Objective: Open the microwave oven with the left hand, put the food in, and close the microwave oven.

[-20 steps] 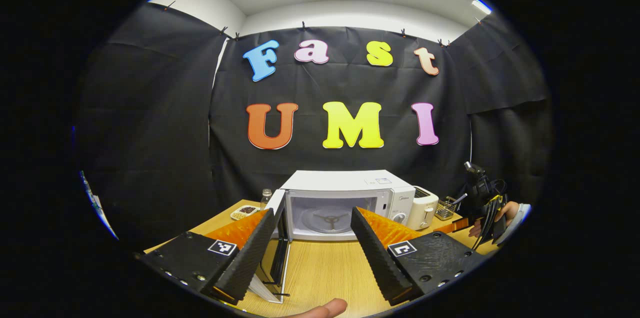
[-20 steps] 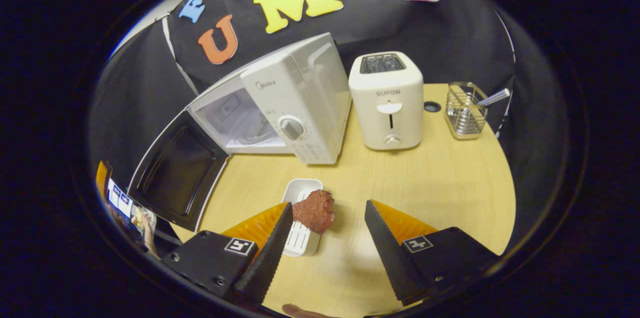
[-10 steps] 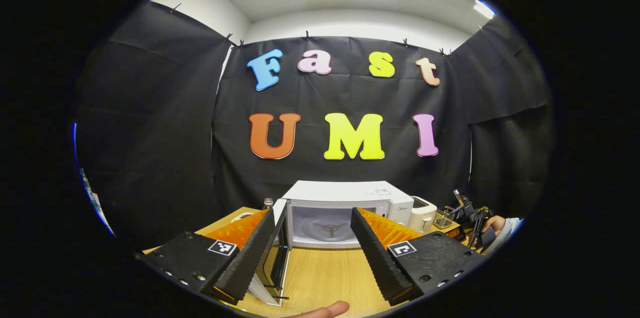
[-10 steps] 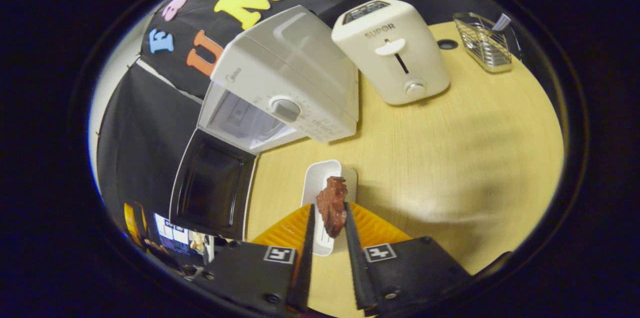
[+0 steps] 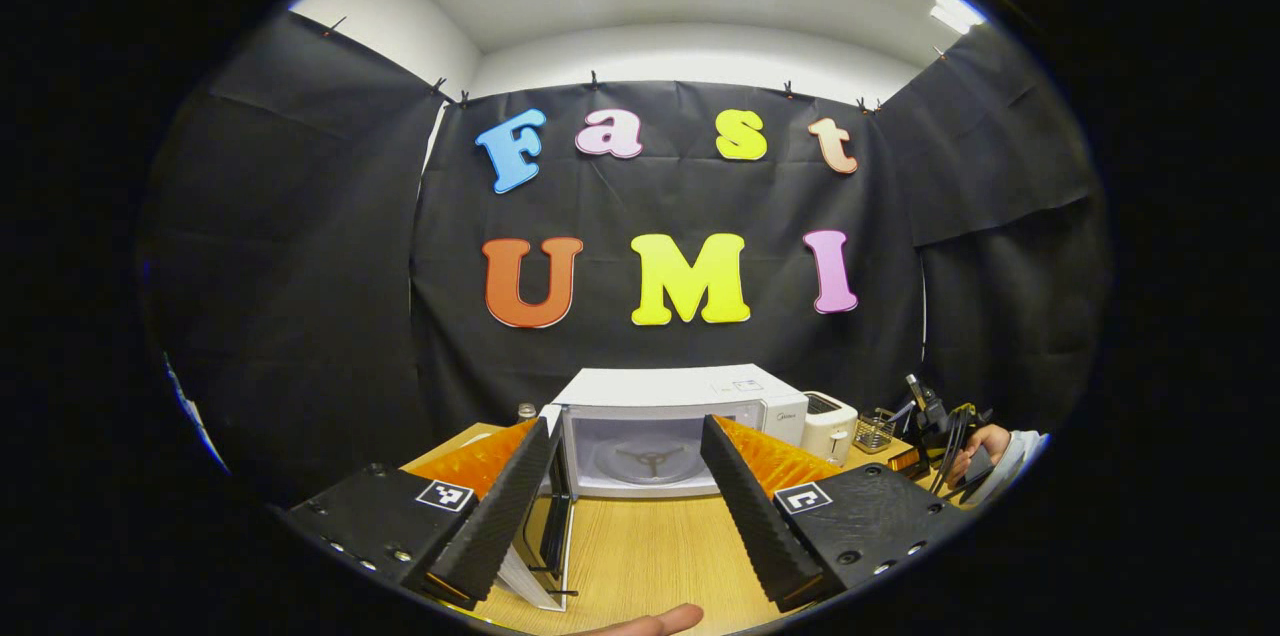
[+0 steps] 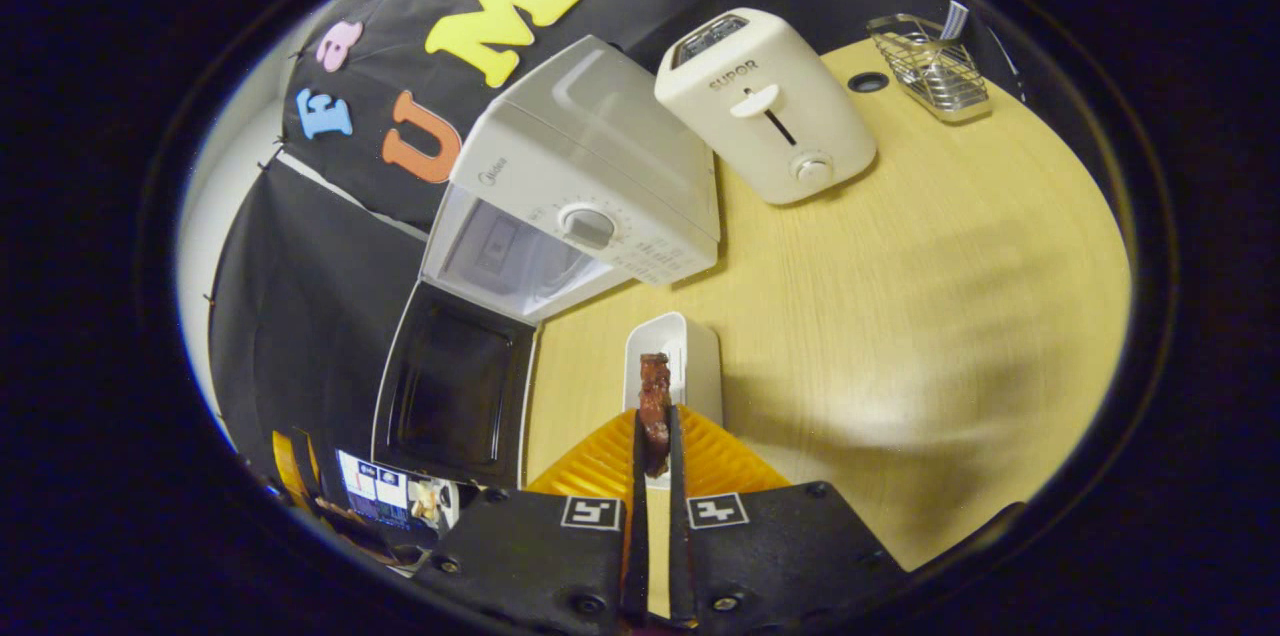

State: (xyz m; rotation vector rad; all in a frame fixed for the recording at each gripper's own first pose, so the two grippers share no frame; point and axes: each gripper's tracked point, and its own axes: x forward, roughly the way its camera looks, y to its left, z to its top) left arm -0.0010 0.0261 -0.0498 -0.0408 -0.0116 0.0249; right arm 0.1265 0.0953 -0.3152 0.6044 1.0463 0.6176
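Note:
The white microwave point(image 5: 690, 391) stands at the back of the wooden table, its door point(image 5: 553, 506) swung wide open to the left and the turntable cavity bare. My left gripper point(image 5: 625, 426) is open, held back from the oven with nothing between its fingers. In the right gripper view the microwave point(image 6: 600, 166) and its open door point(image 6: 450, 386) lie upper left. My right gripper point(image 6: 655, 413) is shut on a reddish-brown piece of meat point(image 6: 655, 381), just above a small white tray point(image 6: 690, 356) in front of the oven.
A white toaster point(image 6: 765, 106) stands right of the microwave, with a wire basket point(image 6: 930, 66) farther right near the table's edge. In the left gripper view a hand point(image 5: 985, 446) holds the other gripper point(image 5: 935, 416) at the far right. A fingertip point(image 5: 650, 621) shows at the bottom.
My right gripper has gone from wide open to shut on the meat over the tray. My left gripper has drawn back a little from the open microwave.

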